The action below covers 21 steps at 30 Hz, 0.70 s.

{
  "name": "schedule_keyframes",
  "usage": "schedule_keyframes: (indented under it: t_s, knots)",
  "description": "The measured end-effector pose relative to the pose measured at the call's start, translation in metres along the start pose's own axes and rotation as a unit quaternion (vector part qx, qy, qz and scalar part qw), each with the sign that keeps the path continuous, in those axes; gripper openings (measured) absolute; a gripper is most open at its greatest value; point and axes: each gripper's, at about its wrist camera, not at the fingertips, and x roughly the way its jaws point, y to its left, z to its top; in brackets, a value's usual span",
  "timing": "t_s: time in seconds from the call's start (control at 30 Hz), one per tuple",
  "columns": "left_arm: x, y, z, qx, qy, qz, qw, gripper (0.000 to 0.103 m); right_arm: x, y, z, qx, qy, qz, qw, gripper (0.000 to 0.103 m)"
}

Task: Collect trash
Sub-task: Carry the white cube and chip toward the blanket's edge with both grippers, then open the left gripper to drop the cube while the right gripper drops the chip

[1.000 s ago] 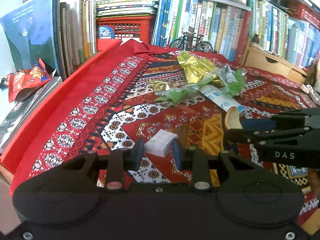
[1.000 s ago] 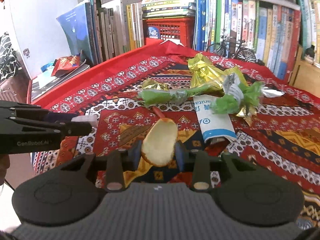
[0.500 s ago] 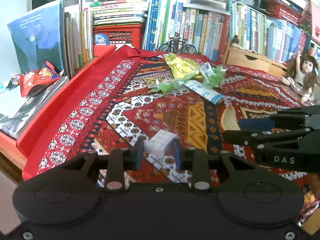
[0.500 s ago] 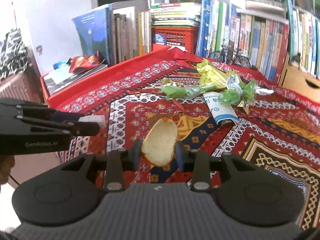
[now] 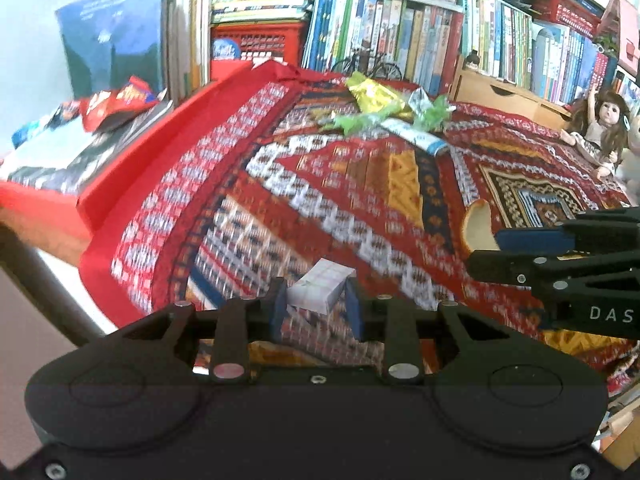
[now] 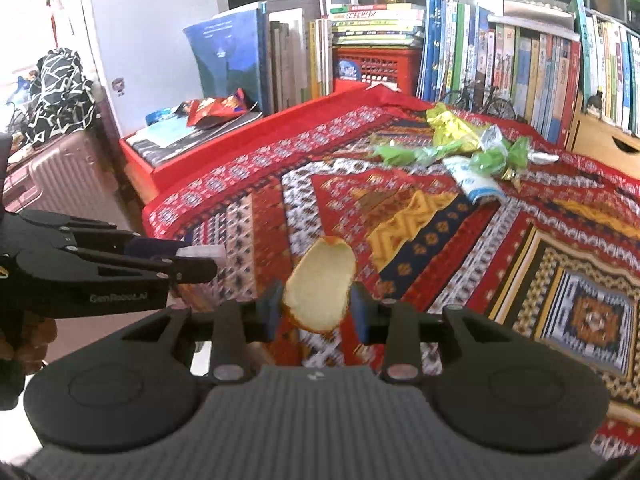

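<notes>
Left wrist view: the left hand-held gripper (image 5: 316, 304) is clenched on a small white box (image 5: 320, 285), pinched between its blue pads above the near part of the patterned red cloth (image 5: 224, 184) that covers the tabletop. Just to its right, the right hand-held gripper (image 5: 486, 245) pokes in from the edge, grasping a pale curved fruit peel (image 5: 476, 226).

In the right wrist view that peel (image 6: 320, 284) sits squarely between the right hand-held gripper's (image 6: 318, 308) blue pads, held above the cloth (image 6: 440, 240), and the left hand-held gripper (image 6: 200, 258) shows at the left with the white box (image 6: 202, 253) at its tips.

Well ahead of both grippers, a heap of wrappers lies on the cloth: green plastic wrappers (image 5: 360, 120), a gold foil wrapper (image 5: 370, 94) and a white-and-blue packet (image 5: 416, 134). Ahead to the left, a red snack bag (image 5: 116, 104) rests on magazines beside the cloth. Farthest off stands a row of books (image 5: 400, 36), a red crate (image 5: 256, 40) and a small model bicycle (image 5: 370, 64); a doll (image 5: 600, 124) sits far right.
</notes>
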Motion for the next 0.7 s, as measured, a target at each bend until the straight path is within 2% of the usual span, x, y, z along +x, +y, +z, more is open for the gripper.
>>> schedule_keyframes:
  t_s: [0.27,0.7]
  knots:
    - [-0.013,0.007,-0.030,0.012,0.022,-0.012,0.9996,0.030,-0.008,0.026,-0.020,0.013,0.005,0.006,1.000,0.040]
    - [-0.025,0.011,-0.052,0.032,0.035,-0.033,0.9983,0.030,-0.014,0.054,-0.041,0.017,0.017,-0.005,1.000,0.040]
